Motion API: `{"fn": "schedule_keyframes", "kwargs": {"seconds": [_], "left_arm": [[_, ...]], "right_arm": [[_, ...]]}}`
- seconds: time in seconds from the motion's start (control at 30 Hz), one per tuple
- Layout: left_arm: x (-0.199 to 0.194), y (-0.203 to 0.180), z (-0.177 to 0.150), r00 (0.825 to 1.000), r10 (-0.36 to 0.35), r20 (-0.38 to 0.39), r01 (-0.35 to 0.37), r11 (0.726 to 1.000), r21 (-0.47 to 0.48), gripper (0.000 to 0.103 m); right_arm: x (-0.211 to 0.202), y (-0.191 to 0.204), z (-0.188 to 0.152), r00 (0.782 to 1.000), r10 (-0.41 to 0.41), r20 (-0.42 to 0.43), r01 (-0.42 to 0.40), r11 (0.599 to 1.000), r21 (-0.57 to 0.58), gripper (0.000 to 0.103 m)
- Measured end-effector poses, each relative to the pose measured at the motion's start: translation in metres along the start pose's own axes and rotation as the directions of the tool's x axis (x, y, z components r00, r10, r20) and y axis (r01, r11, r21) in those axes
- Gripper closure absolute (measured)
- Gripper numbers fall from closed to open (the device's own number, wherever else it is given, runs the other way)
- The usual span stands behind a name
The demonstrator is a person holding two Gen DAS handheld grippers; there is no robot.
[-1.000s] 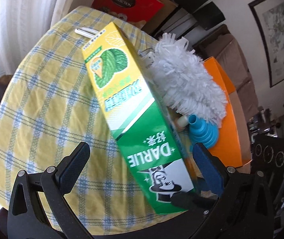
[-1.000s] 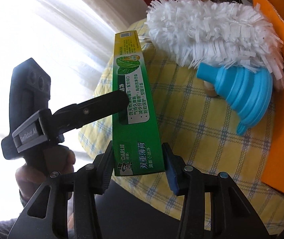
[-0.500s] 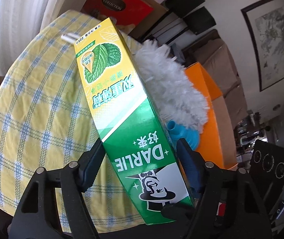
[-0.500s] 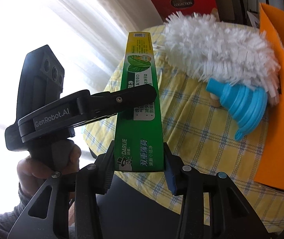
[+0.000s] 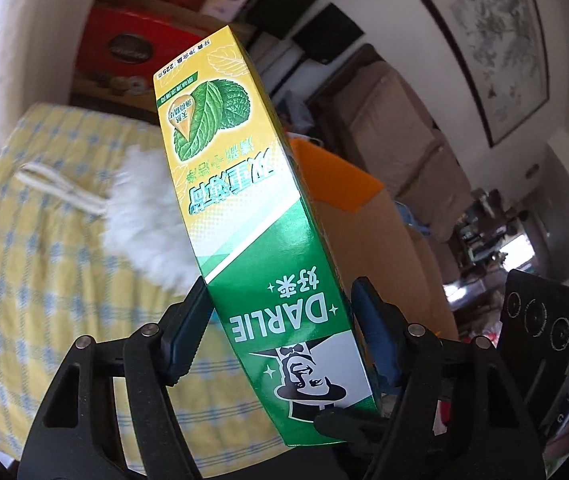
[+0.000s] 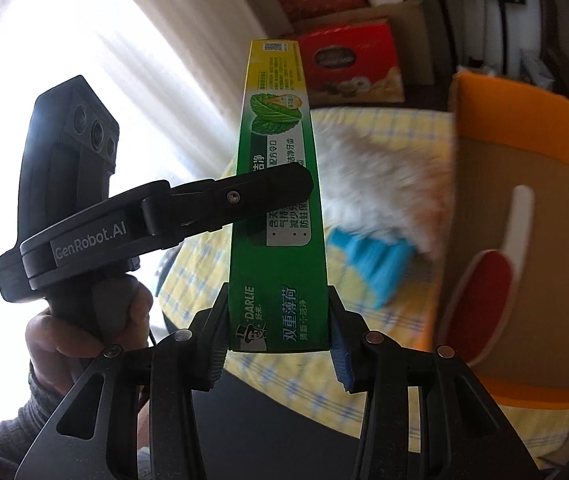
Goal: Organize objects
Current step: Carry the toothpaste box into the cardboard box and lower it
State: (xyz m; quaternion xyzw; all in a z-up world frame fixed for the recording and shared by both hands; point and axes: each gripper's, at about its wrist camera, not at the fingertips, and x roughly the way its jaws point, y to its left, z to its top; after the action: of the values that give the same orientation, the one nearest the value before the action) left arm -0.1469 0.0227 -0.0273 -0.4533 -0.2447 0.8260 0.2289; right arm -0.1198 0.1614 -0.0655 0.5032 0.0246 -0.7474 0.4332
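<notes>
Pinching the green-and-yellow toothpaste box (image 5: 244, 216) at its lower end, the left claw (image 5: 280, 332) and right claw (image 6: 278, 344) both clamp it, lifted above the checkered desk (image 5: 24, 280), beside the orange box (image 6: 524, 128).

Beyond the fingers, the toothpaste box (image 5: 244, 216) hides part of the blurred white duster (image 5: 144, 216), and past the right fingers the blue funnel (image 6: 372, 264) is smeared by blur.

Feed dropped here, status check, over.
Both claws, left and right, shut on toothpaste box. Box lifted off table. Orange box ahead, nothing blocking.
</notes>
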Motion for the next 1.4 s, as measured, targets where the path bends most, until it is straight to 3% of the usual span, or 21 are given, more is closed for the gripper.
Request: {"fn": "schedule_keyframes", "kwargs": {"seconds": [0.47,0.7,0.83,1.0,1.2,1.4], "left_arm": [[0.076,-0.104,0.025,0.989,-0.078,-0.125,0.088,0.993,0.077,0.038],[0.119,-0.128,0.027,0.975,-0.094,-0.199,0.104,0.994,0.038,0.039],[0.145,-0.137,0.026,0.965,-0.109,-0.24,0.113,0.994,0.002,0.039],[0.176,-0.155,0.019,0.954,-0.05,-0.296,0.067,0.997,0.048,0.04],[0.199,-0.164,0.009,0.937,0.038,-0.346,-0.009,0.996,0.084,0.04],[0.214,-0.163,-0.004,0.924,0.094,-0.37,-0.065,0.994,0.09,0.044]], "right_arm": [[-0.096,-0.077,-0.021,0.985,-0.135,0.107,0.123,0.985,0.118,0.058],[-0.113,-0.115,-0.03,0.975,-0.194,0.105,0.173,0.968,0.183,0.055],[-0.119,-0.144,-0.041,0.963,-0.253,0.094,0.226,0.947,0.23,0.045],[-0.124,-0.172,-0.057,0.953,-0.296,0.071,0.263,0.918,0.296,0.041],[-0.131,-0.173,-0.064,0.907,-0.416,0.067,0.389,0.887,0.25,0.036],[-0.137,-0.172,-0.064,0.886,-0.457,0.072,0.431,0.871,0.235,0.035]]}}
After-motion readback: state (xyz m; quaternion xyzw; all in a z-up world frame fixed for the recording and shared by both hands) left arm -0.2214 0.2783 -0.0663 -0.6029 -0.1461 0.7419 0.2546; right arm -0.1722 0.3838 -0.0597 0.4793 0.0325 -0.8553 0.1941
